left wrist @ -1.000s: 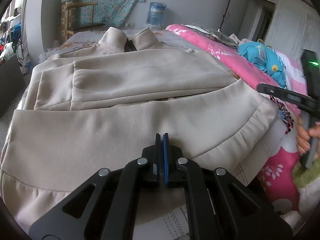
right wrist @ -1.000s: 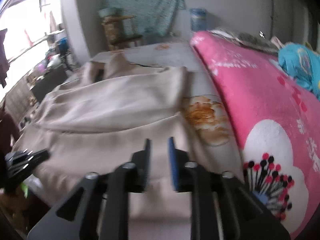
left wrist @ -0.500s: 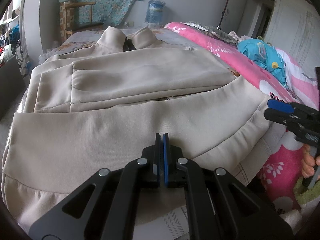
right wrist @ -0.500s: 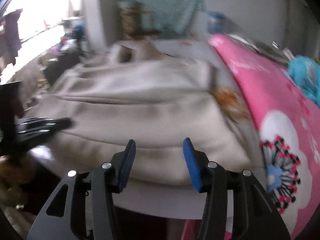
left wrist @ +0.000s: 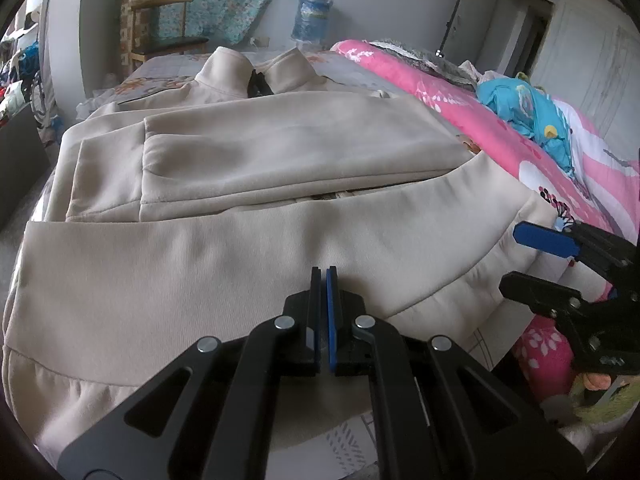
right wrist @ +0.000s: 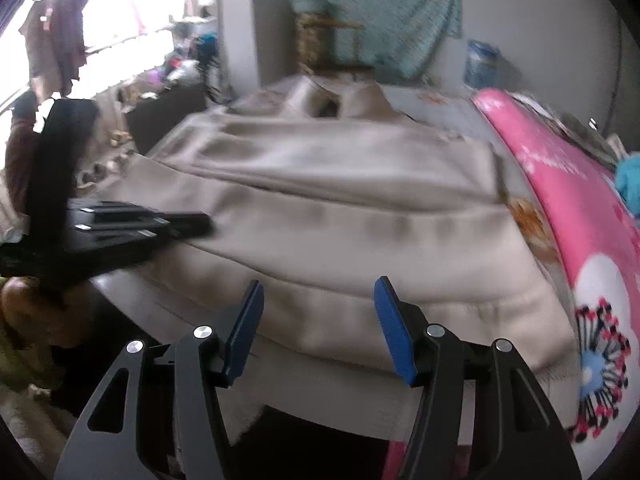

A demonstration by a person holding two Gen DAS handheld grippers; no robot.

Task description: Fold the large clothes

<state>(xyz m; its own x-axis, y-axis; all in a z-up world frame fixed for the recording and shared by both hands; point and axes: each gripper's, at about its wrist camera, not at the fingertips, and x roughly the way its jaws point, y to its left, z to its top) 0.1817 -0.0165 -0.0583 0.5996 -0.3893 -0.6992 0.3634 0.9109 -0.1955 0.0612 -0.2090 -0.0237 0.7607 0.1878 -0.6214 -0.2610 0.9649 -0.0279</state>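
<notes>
A large beige jacket [left wrist: 280, 160] lies spread on the bed, collar at the far end, one sleeve folded across its chest. My left gripper [left wrist: 324, 270] is shut, its tips resting low over the near hem, and I see no cloth between the pads. In the right wrist view the jacket [right wrist: 340, 220] fills the middle and the left gripper [right wrist: 200, 220] touches its left edge. My right gripper [right wrist: 320, 292] hovers just in front of the hem; its jaws are opening with nothing between them. In the left wrist view the right gripper [left wrist: 510, 258] sits at the jacket's near right corner.
A pink flowered blanket [left wrist: 460, 120] runs along the right of the bed with a blue garment [left wrist: 520, 108] on it. A wooden chair [left wrist: 160, 28] and a water bottle [left wrist: 312, 16] stand by the far wall. A hand [right wrist: 20, 300] holds the left gripper. The bed's near edge drops off below the hem.
The right gripper has swung in from the pink blanket toward the jacket's near right hem, and its jaws have spread wider. The left gripper and the jacket have stayed put.
</notes>
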